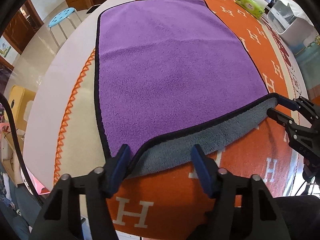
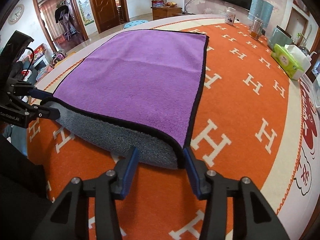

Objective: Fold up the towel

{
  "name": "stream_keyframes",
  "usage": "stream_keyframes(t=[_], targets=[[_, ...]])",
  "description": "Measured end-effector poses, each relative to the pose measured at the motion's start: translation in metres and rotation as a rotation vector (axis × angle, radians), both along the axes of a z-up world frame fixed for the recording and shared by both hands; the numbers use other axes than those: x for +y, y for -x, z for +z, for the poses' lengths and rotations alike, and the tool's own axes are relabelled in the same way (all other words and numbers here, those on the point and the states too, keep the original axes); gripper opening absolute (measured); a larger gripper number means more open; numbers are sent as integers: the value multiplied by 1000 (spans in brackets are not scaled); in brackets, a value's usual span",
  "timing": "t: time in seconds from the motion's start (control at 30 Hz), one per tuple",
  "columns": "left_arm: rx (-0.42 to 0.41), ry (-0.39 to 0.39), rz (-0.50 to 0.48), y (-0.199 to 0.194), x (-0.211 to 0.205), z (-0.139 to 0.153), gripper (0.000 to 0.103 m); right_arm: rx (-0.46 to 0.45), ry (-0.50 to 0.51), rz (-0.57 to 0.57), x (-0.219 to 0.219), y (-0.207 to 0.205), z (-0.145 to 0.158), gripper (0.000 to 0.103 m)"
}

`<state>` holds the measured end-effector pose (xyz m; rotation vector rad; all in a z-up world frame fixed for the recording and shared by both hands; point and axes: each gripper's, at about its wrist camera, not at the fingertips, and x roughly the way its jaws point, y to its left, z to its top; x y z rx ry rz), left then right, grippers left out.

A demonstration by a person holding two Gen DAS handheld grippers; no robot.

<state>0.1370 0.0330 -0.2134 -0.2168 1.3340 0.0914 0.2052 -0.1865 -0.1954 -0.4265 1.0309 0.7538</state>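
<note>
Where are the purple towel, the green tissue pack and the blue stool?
purple towel [image 1: 172,64]: left wrist view, middle of its purple top side.
green tissue pack [image 2: 287,62]: right wrist view, its top face.
blue stool [image 1: 62,16]: left wrist view, its round seat.

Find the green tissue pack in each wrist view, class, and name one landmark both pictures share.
Left wrist view: the green tissue pack lies at the upper right, beyond the purple towel.
Right wrist view: it sits at the right edge, far right of the towel.
Shared landmark: the towel's far right corner on the orange tablecloth.
</note>
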Motion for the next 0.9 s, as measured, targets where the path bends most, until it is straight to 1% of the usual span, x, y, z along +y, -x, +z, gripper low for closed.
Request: stream_keyframes(t=[0.07, 0.1, 0.17, 0.2, 0.27, 0.3, 0.33, 0.37, 0.5, 0.53, 0.6, 0.9], targets=[[2, 10, 8, 1, 2, 0, 50, -4, -1, -4, -2, 0, 1, 39], [4, 16, 14, 1, 2, 0, 49, -6, 0, -7, -3, 0, 1, 37], [6, 24, 24, 0, 3, -1, 41, -9, 1, -11, -4, 1, 2, 35], [9, 25, 30, 0, 4, -2, 39, -11, -1, -15, -4, 1, 2, 34], [10, 23, 37, 0, 4, -2, 29, -15, -4, -18, -5, 1, 4, 32], [10, 17, 42, 0, 5, -1, 26, -19, -6, -20, -6, 1, 5, 30], [12, 12, 46, 0, 6, -1, 19, -20, -6, -22, -6, 1, 5, 28], [16, 7, 52, 1, 7, -1, 15, -20, -5, -23, -6, 1, 6, 26], [16, 16, 67, 3, 12, -1, 10, -19, 3, -33, -8, -1, 6, 10], [17, 18, 68, 4, 13, 0, 9, -16, 3, -34, -8, -1, 5, 8], [10, 18, 71, 3, 11, 0, 8, -12, 3, -33, -9, -1, 6, 6], [6, 26, 54, 4, 15, 6, 6, -11, 1, -41, -8, -3, 6, 4]])
